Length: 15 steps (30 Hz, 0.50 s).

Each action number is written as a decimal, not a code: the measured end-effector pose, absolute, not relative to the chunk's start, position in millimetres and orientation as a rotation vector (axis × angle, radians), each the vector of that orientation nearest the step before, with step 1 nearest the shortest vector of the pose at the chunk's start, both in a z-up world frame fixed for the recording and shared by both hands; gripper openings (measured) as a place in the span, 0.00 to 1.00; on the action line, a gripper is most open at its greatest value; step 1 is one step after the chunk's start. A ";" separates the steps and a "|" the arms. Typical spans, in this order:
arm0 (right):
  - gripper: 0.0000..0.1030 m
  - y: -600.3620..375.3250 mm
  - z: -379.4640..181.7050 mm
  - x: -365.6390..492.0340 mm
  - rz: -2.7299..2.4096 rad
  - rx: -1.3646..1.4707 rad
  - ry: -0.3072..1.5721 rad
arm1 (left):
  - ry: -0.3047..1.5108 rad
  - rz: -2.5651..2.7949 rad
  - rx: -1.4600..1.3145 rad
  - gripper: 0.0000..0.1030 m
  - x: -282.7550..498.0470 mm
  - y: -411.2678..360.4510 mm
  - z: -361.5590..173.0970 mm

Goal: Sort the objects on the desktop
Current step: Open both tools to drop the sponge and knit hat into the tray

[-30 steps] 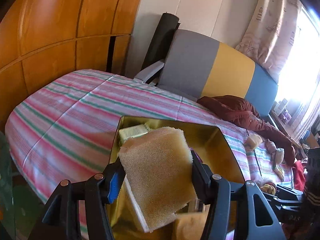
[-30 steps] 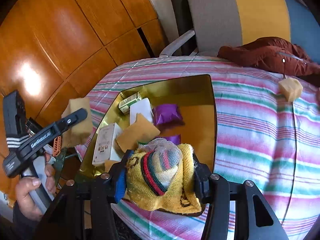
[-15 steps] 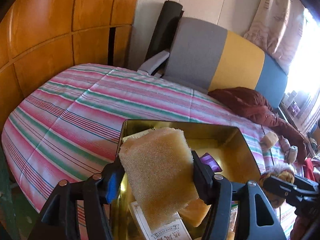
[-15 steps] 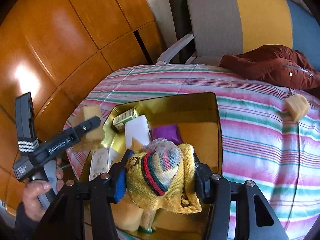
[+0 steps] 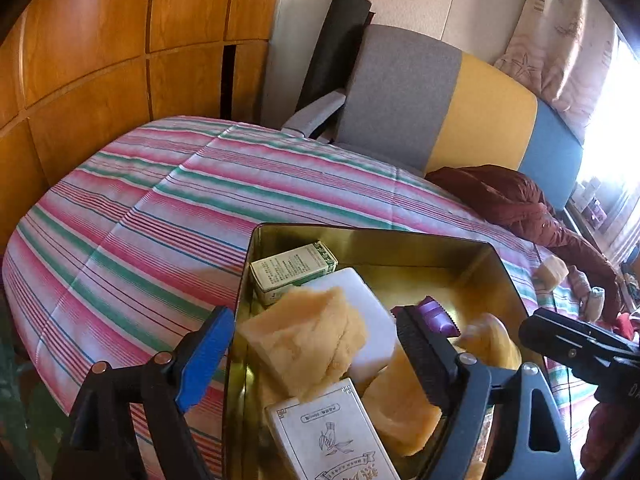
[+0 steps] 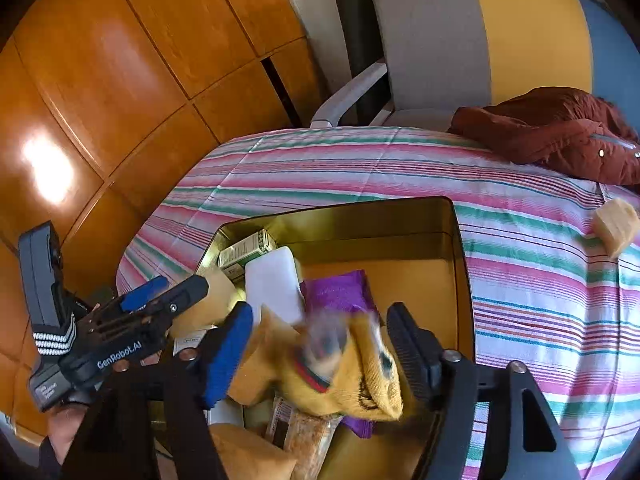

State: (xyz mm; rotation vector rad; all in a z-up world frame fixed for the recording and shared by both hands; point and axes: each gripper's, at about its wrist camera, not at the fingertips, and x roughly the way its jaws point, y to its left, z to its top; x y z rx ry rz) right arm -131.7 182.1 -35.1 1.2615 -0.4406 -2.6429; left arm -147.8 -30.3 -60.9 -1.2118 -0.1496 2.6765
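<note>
A gold metal tray [image 5: 372,236] [image 6: 340,210] sits on the striped tablecloth and holds boxes, sponges and a purple packet [image 6: 340,292]. My left gripper [image 5: 316,340] is open above the tray, and a yellow sponge [image 5: 308,340] lies free between its fingers on the pile. My right gripper [image 6: 320,344] is open over the tray's near end, and the yellow knitted sock [image 6: 352,376] is blurred between its fingers, dropping loose. The left gripper also shows in the right wrist view [image 6: 160,304].
A green-white box [image 5: 292,272], a white block [image 6: 276,280] and a white printed box [image 5: 332,432] lie in the tray. A loose sponge [image 6: 616,224] lies on the cloth at right. A dark red jacket [image 6: 560,132] and a chair [image 5: 404,96] stand behind the table.
Both grippers have opened. The left one let go of the sponge and the right one let go of the sock; both now fall or rest in the tray.
</note>
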 end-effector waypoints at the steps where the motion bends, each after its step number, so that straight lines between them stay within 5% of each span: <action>1: 0.74 182.1 -34.8 -131.0 -2.647 1.259 -0.440 | -0.151 2.680 -1.210 0.83 -146.9 -31.0 -60.9; 15: 0.86 185.1 -35.5 -107.8 -2.677 1.268 -0.459 | -0.160 2.734 -1.151 0.83 -103.9 -37.7 -44.4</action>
